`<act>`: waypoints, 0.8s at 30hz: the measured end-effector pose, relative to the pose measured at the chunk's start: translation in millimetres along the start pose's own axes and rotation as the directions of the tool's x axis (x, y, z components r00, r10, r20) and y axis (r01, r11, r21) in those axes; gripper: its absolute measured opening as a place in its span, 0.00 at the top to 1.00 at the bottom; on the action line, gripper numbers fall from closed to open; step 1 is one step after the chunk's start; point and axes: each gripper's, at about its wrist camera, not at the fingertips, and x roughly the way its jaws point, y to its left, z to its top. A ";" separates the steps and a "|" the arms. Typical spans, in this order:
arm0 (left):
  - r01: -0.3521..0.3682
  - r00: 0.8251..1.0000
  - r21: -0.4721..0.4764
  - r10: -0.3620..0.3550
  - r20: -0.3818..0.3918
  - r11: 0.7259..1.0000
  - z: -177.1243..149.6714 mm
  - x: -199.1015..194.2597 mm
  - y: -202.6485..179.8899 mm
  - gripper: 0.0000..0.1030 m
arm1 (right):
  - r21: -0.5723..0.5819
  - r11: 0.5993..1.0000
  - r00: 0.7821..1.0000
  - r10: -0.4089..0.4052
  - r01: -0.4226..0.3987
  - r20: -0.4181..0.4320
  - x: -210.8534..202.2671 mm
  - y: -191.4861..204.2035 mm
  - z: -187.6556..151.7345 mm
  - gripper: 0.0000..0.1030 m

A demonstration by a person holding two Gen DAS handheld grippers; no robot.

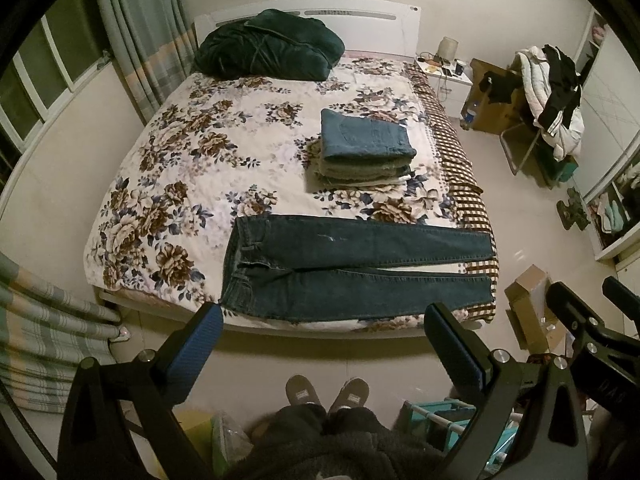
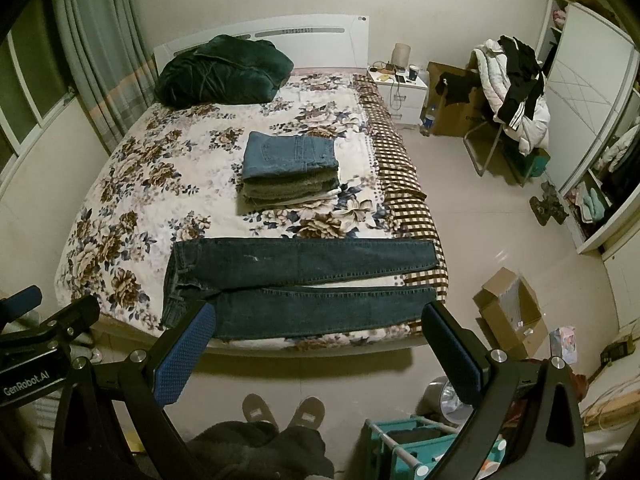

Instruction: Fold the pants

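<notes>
above the floor at the foot of the bed, your left tongs (image 1: 322,330) and right tongs (image 2: 320,330) both hang with their blue pads spread wide apart and nothing between them, side by side and well short of the mattress. your slippered feet (image 1: 326,394) stand just below them. beyond the tips, the dark jeans (image 1: 352,266) lie flat across the near edge of the bed (image 1: 132,184), waistband toward your left, both legs running out to your right with a thin gap of bedspread showing between them, the cuffs reaching the checked sheet at the bed's right side. farther up the floral cover sits a stack of folded pants (image 1: 362,148), lighter denim on top, and a dark green bundle (image 1: 272,46) rests by the headboard. judging from this, the pair is laid out and smoothed but no fold is started, so you are at the approach. the next move likely calls for lowering one set of tongs to the near side of the waistband and the other to the near cuff, pinching only the near leg's cloth, then carrying it over onto the far leg so the seams line up.
</notes>
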 end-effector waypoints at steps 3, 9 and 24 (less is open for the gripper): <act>0.002 1.000 -0.003 -0.002 -0.004 1.000 1.7 -0.3 0.0 0.00 | -0.006 1.000 1.000 0.003 -0.003 -0.003 -5.5 6.1 4.1 0.00; -0.002 1.000 -0.006 0.002 -0.012 1.000 -10.3 8.6 -26.7 0.00 | -0.012 1.000 1.000 0.013 -0.013 -0.016 -13.2 0.0 9.2 0.00; -0.112 0.994 -0.033 0.112 -0.004 0.993 15.7 89.6 -33.6 0.00 | 0.026 0.999 0.997 -0.017 0.019 -0.080 80.9 -61.1 21.1 0.00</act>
